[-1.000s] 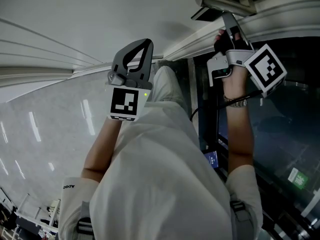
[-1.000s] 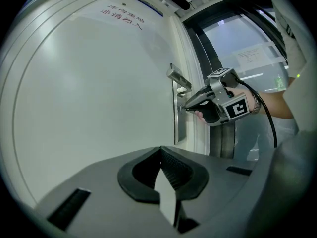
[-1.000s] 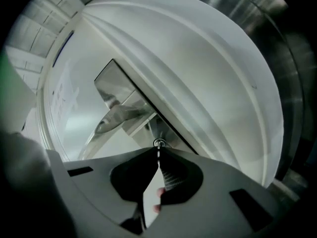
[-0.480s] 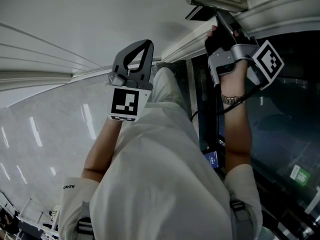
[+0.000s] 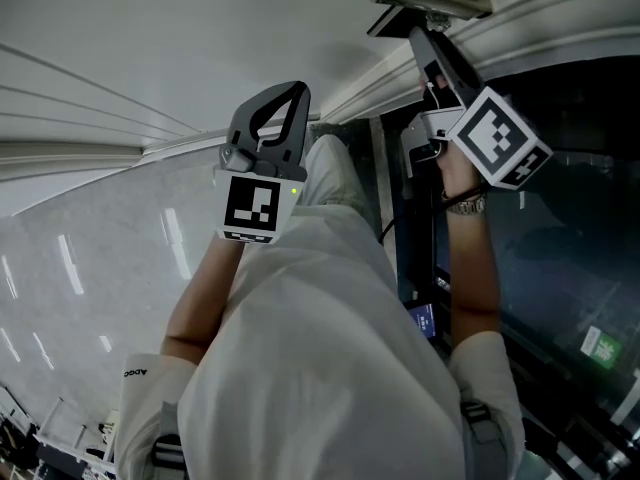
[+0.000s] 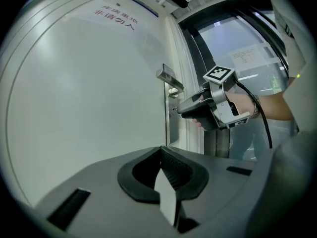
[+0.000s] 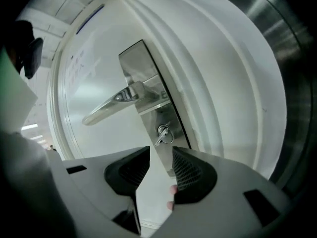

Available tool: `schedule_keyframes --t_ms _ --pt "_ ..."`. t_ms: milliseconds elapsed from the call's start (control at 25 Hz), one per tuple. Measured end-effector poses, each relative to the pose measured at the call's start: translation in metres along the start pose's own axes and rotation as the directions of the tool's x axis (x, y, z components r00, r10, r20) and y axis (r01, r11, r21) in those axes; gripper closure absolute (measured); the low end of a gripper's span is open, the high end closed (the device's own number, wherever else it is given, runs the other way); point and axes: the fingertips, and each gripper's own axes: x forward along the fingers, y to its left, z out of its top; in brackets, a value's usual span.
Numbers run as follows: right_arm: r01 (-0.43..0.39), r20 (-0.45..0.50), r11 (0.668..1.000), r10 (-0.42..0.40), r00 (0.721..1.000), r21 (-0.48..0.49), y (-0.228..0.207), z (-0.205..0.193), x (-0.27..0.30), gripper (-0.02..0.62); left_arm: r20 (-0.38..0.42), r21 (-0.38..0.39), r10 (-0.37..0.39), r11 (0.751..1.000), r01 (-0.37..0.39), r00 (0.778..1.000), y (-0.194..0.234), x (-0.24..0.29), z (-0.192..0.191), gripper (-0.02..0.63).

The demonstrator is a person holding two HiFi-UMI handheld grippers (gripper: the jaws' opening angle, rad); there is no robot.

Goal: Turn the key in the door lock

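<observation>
While the right tool [image 7: 161, 151] points at the white door [image 7: 89, 78], its jaws stand apart, having just been opening, and nothing is pinched between them. We note the key [image 7: 161, 134] seated in the metal lock plate [image 7: 161, 114], below the lever handle [image 7: 106, 108]. It lies just beyond the jaw tips, in line with the gap and clear of both pads; a small ring hangs with it. The left tool [image 6: 161, 150] is held level, well apart from the lock, with its jaws together on nothing.
</observation>
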Motion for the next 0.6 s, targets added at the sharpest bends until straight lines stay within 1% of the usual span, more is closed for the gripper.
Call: schedule_keyframes --t_ms 80,160,240,280,320,360,440,520,600 --pt "0.043 0.014 0.992 -0.042 0.999 -0.118 -0.001 0.002 -0.003 0.477 0.001 0.001 -0.007 1.000 0.007 1.000 -0.003 0.000 0.000 0.598" --pt "0.074 0.025 0.970 -0.070 0.997 -0.230 0.001 0.005 -0.004 0.477 -0.002 0.002 -0.009 1.000 0.009 1.000 -0.003 0.000 -0.001 0.598" --pt "0.099 0.030 0.936 -0.094 0.995 -0.338 0.004 0.006 -0.004 0.477 -0.004 0.001 -0.004 1.000 0.004 1.000 -0.001 -0.001 -0.001 0.598" --pt "0.117 0.037 0.910 -0.112 0.993 -0.398 0.004 0.006 -0.005 0.477 -0.004 0.000 -0.002 1.000 0.002 1.000 0.000 -0.001 -0.001 0.598" --pt "0.143 0.050 0.873 -0.135 0.990 -0.466 0.004 0.007 -0.005 0.477 -0.004 0.000 0.000 1.000 0.000 1.000 0.000 -0.002 -0.001 0.598" --pt "0.171 0.068 0.827 -0.160 0.985 -0.536 0.004 0.008 -0.006 0.477 -0.003 0.001 0.002 1.000 -0.002 1.000 0.000 -0.002 -0.001 0.598" --pt "0.221 0.108 0.717 -0.201 0.974 -0.661 0.006 0.010 -0.007 0.477 -0.003 0.001 0.004 1.000 -0.004 1.000 0.001 -0.003 -0.001 0.598" --pt "0.250 0.137 0.619 -0.225 0.965 -0.745 0.008 0.010 -0.007 0.477 -0.004 0.000 0.006 1.000 -0.006 1.000 0.002 -0.003 -0.002 0.598" --pt "0.270 0.159 0.534 -0.245 0.957 -0.801 0.010 0.010 -0.006 0.477 -0.004 0.000 0.008 1.000 -0.008 1.000 0.003 -0.004 -0.003 0.598"
